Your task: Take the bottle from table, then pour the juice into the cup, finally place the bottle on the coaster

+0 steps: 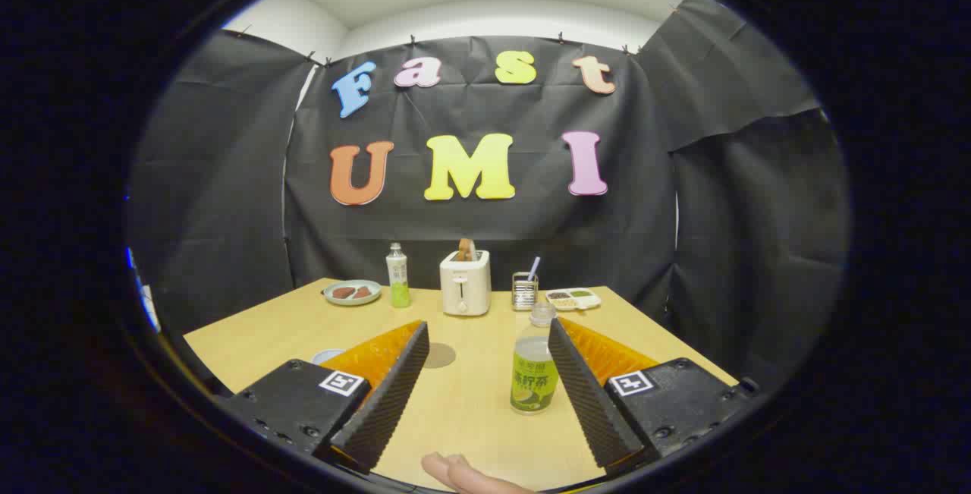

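Spread wide, the gripper [485, 372] holds nothing; a fingertip [455, 471] shows beneath. Between the jaws, close against the right finger, stands the juice bottle [533, 365] on the wooden table [258, 335]. A round coaster [438, 355] lies just beyond the left finger, with what may be the cup's rim [326, 355] beside it. Farther back sit a toaster [465, 282], a second bottle [397, 275] and a plate [353, 292].

The gripper [485, 372] is held level, its two fingers [387, 395] spread wide apart and pressing on nothing. A person's fingertip [463, 473] shows just beneath, at the base of the fingers.
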Demonstrator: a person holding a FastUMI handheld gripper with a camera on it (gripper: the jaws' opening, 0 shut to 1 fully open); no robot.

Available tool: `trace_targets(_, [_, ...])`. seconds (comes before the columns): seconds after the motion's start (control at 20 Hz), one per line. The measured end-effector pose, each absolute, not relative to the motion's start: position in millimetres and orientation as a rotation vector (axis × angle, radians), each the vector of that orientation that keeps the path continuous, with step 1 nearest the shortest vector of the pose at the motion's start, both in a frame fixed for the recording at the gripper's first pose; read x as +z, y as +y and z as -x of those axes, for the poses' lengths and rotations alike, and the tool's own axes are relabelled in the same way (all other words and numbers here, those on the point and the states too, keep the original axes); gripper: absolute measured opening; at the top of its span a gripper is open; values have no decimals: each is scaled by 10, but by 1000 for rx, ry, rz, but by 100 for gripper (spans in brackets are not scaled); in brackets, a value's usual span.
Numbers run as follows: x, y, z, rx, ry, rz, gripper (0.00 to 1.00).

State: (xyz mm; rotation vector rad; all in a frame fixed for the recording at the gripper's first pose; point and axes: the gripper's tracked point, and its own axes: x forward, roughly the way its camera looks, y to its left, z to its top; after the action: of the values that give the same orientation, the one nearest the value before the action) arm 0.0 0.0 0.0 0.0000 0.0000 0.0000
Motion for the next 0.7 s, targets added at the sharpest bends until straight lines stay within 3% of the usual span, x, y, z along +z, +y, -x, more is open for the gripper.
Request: trace_targets(0.7, [-133, -16, -45, -1, 23, -2, 100])
